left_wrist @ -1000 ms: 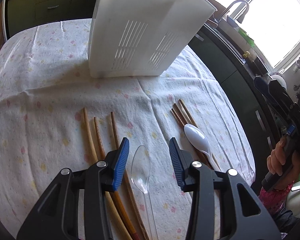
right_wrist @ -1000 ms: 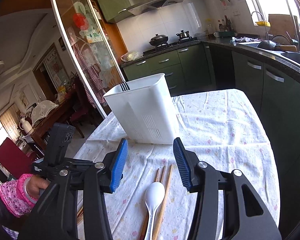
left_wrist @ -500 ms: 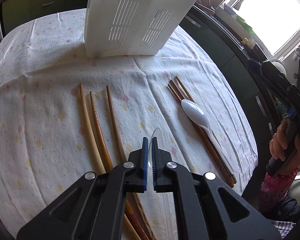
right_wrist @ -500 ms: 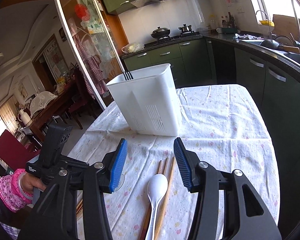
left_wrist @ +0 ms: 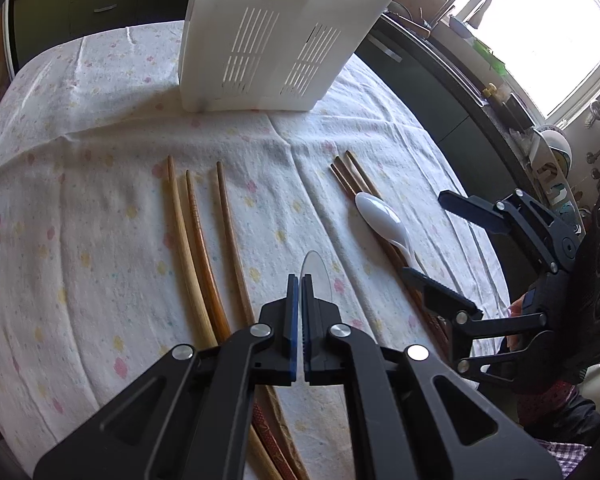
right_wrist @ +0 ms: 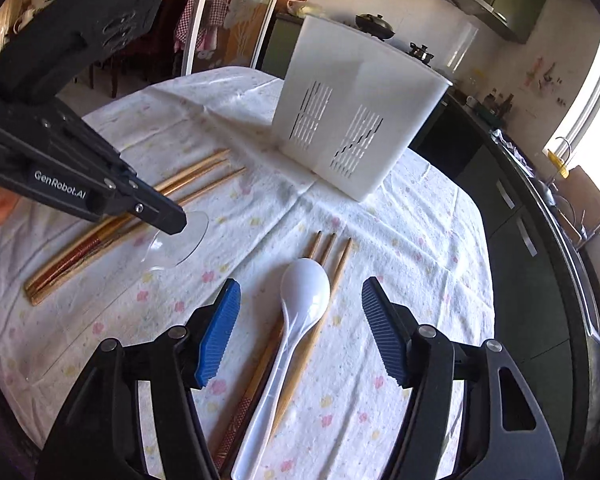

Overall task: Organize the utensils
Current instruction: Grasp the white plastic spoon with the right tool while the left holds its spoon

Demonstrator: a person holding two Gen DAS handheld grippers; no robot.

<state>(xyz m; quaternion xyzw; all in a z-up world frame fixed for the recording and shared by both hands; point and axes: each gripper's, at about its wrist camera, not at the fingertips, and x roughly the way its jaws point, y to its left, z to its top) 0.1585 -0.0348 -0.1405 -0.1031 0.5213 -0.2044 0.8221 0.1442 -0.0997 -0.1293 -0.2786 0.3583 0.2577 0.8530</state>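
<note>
Left gripper (left_wrist: 300, 280) clamps clear spoon (left_wrist: 314, 268); right gripper (right_wrist: 300, 336) gapes wide.

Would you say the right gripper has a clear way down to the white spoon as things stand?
Probably yes: the right gripper is open with the white spoon lying between its fingers and nothing above it. The spoon rests on chopsticks, which might get pinched too.
</note>
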